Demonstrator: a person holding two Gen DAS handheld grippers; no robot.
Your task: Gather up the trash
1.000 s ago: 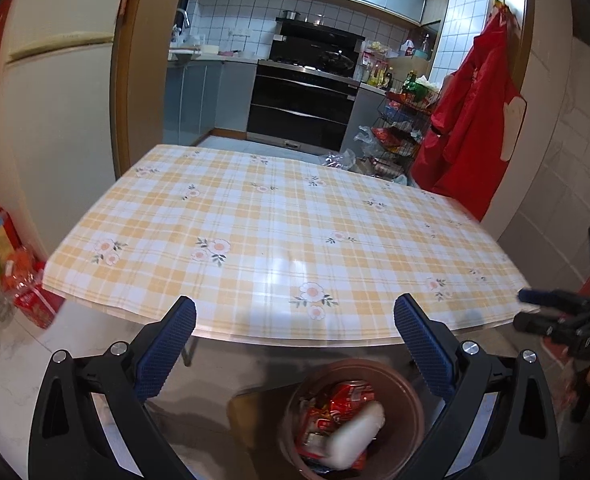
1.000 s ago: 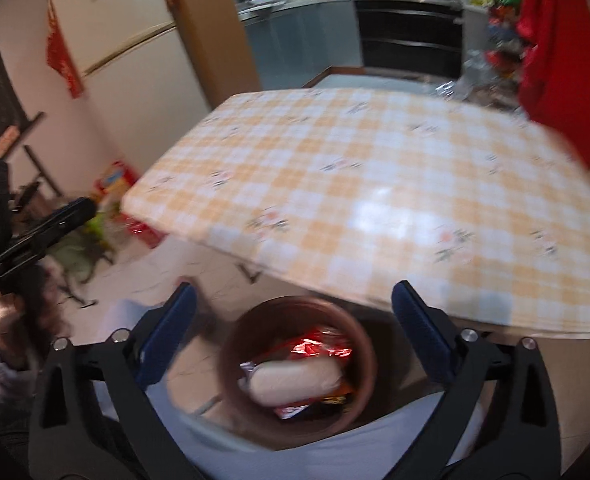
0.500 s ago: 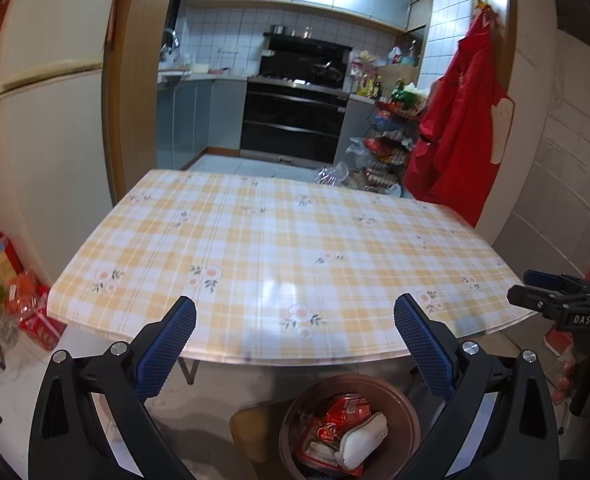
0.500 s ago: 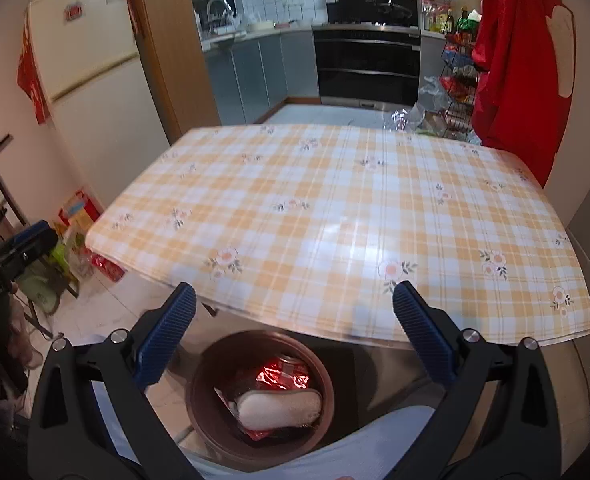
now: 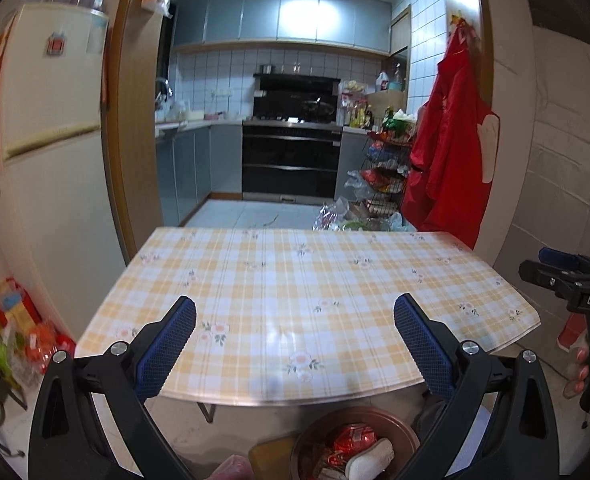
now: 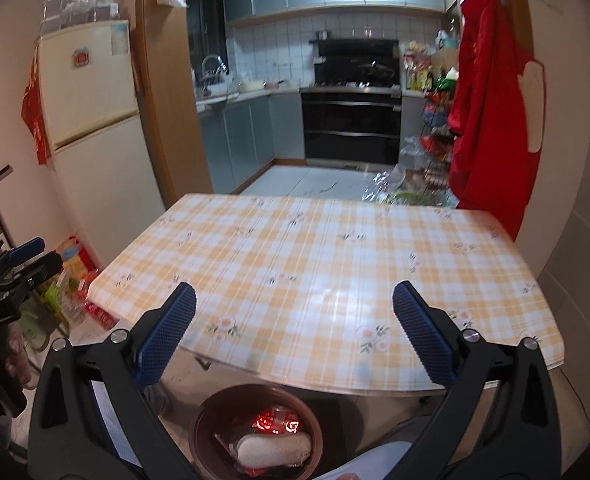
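Note:
A round brown trash bin (image 5: pixel 315 434) stands on the floor below the table's near edge. It holds red wrappers (image 5: pixel 355 438) and a white wad (image 5: pixel 369 460). It also shows in the right wrist view (image 6: pixel 215 412), with the white wad (image 6: pixel 273 450) and a red wrapper (image 6: pixel 277 424) inside. My left gripper (image 5: pixel 294 322) is open and empty, above the bin and the near edge of the yellow checked table (image 5: pixel 295 280). My right gripper (image 6: pixel 294 312) is open and empty, held the same way over the table (image 6: pixel 335 256).
A cream fridge (image 6: pixel 91 120) stands at the left. Bags and packets (image 5: pixel 15 340) lie on the floor beside it. A red apron (image 5: pixel 451 136) hangs on the right wall. A wire rack (image 5: pixel 387 168) and the kitchen lie behind the table.
Both grippers have risen and tilted up, so the bin has slid to the bottom of both views and more of the kitchen shows. Both stay open and empty.

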